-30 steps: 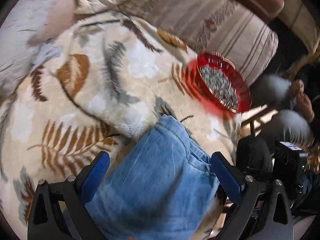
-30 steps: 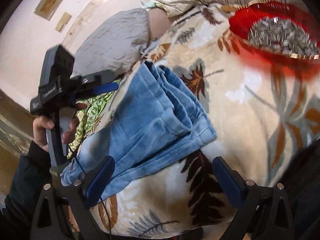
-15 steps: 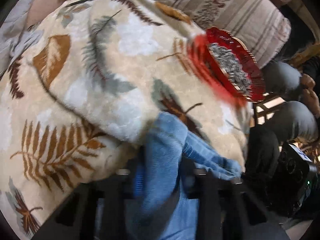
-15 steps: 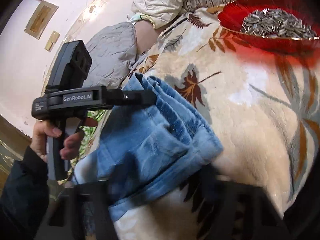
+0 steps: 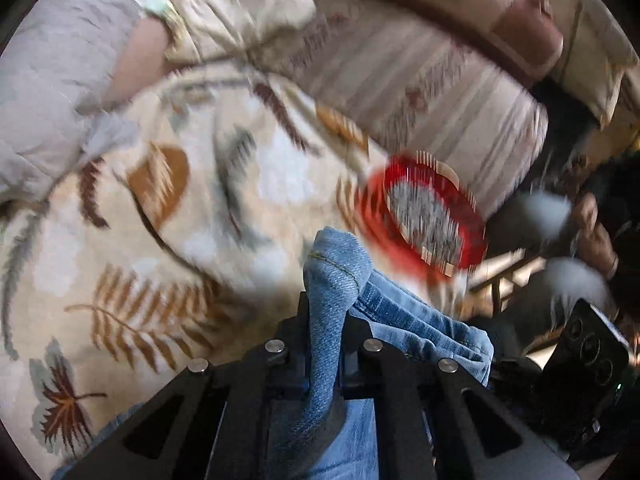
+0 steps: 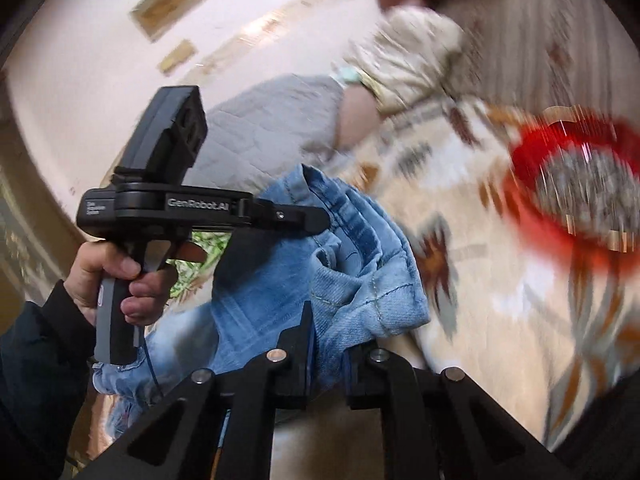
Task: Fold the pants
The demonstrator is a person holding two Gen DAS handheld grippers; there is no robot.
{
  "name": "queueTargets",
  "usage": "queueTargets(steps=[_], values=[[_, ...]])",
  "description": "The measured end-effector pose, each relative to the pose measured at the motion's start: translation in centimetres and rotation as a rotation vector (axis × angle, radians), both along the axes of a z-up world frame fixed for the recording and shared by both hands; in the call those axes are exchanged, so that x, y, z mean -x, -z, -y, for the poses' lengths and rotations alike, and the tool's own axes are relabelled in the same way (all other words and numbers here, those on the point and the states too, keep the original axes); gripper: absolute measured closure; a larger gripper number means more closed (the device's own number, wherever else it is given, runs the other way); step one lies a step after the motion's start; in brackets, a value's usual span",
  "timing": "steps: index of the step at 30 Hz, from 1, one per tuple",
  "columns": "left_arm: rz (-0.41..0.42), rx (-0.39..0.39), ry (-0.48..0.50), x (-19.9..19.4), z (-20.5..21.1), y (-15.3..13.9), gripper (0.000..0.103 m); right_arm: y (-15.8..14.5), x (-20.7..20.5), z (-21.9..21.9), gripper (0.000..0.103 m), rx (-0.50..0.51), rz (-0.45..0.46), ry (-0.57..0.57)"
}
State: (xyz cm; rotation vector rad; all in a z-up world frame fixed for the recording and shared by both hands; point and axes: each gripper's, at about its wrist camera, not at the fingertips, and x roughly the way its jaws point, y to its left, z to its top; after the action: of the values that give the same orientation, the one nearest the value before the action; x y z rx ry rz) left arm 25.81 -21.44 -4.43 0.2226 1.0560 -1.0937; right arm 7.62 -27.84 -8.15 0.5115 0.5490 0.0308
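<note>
Leaf-patterned blanket (image 5: 132, 208) covers the bed, with a red bowl (image 5: 468, 240) of seeds at 2 o'clock. Both tongs have just been closing: the left tongs (image 5: 326, 344) and right tongs (image 6: 328, 356) each pinch the blue pants (image 6: 272, 292), bunched at 6 o'clock.
</note>
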Motion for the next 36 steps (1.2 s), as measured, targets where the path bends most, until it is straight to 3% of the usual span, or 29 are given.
queueTargets(steps=[4,9,13,17,23,26,27,29,30,31,33,36], values=[[0.053,0.057,-0.100,-3.2,-0.4,-3.5,0.094,-3.0,-3.3,1.3,0.093,0.059,0.073,-0.021],[0.054,0.048,-0.144,-7.4,1.7,-4.3,0.094,-4.0,-8.4,4.1,0.093,0.066,0.064,-0.003],[0.046,-0.036,-0.127,-9.9,5.5,-1.1,0.094,-2.6,-11.2,6.1,0.093,0.040,-0.012,0.048],[0.015,-0.125,-0.119,-11.4,8.4,3.5,0.095,0.9,-13.0,8.1,0.093,-0.017,-0.127,0.099],[-0.035,-0.286,-0.146,-12.5,10.1,10.5,0.095,6.0,-15.1,9.6,0.093,-0.074,-0.277,0.131],[-0.028,-0.341,-0.144,-12.1,10.7,12.0,0.093,7.3,-15.6,10.0,0.093,-0.107,-0.320,0.128],[-0.023,-0.342,-0.151,-12.1,10.7,11.9,0.091,7.3,-15.6,10.0,0.092,-0.110,-0.321,0.130],[-0.016,-0.335,-0.174,-12.2,10.4,11.0,0.073,6.7,-15.3,10.0,0.087,-0.104,-0.323,0.133],[-0.003,-0.336,-0.192,-12.3,10.2,10.4,0.039,6.3,-15.2,10.0,0.078,-0.091,-0.331,0.137],[0.007,-0.328,-0.214,-12.5,9.9,9.6,0.014,5.8,-15.0,9.9,0.071,-0.063,-0.345,0.148],[0.010,-0.237,-0.272,-12.7,8.4,6.9,0.012,4.4,-14.2,10.0,0.030,-0.028,-0.314,0.178],[0.026,-0.156,-0.352,-12.6,5.6,3.6,0.012,0.9,-12.3,9.5,0.023,0.056,-0.223,0.206]])
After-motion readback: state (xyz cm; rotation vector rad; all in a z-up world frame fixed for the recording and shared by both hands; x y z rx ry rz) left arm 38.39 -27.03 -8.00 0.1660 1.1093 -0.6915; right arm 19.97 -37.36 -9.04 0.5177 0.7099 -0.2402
